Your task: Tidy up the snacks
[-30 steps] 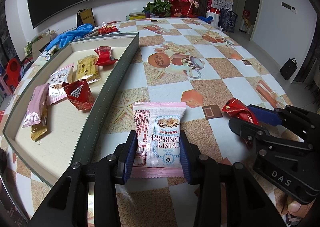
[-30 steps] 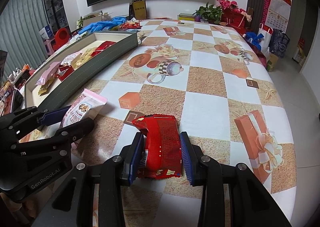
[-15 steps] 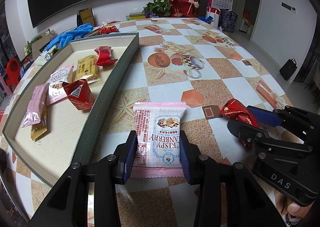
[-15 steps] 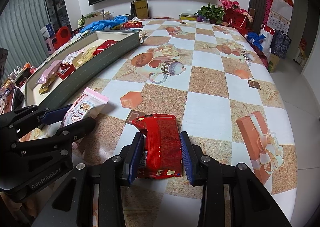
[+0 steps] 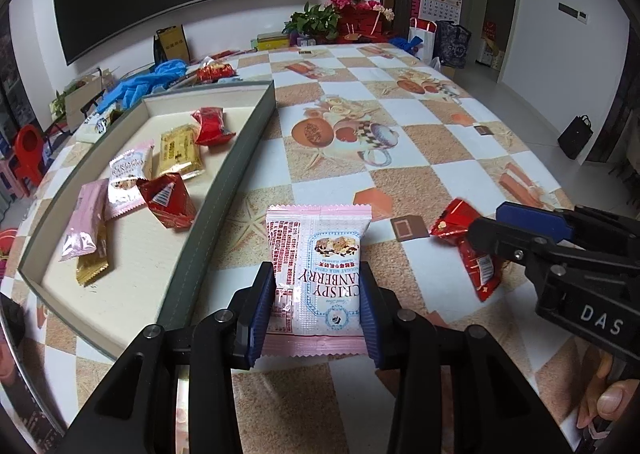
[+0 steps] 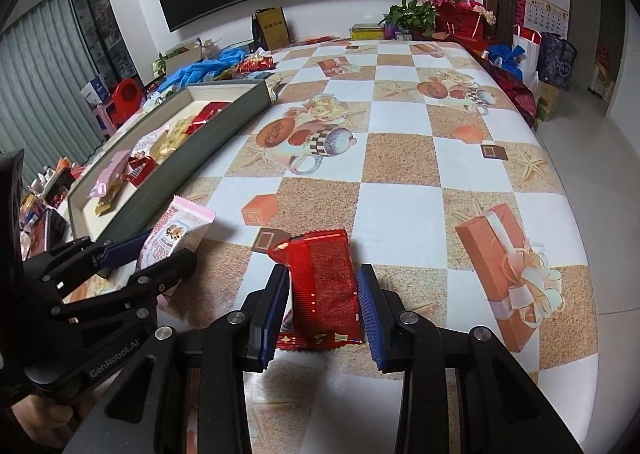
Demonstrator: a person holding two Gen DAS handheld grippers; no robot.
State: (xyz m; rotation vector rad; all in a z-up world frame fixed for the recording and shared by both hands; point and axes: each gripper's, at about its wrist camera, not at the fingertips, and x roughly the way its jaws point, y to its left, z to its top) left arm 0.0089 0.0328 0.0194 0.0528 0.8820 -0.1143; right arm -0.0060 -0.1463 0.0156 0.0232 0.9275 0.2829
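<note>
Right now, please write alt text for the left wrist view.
The left claw grips a pink cranberry snack packet above a checkered table. A tray with several snacks lies left; the right claw holds a red packet.

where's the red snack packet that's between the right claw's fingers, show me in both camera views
Left wrist: the red snack packet lies at right, middle height, partly behind the right claw.
Right wrist: it sits bottom centre, between the blue pads.
Shared landmark: the green tray, left of it in both views.
</note>
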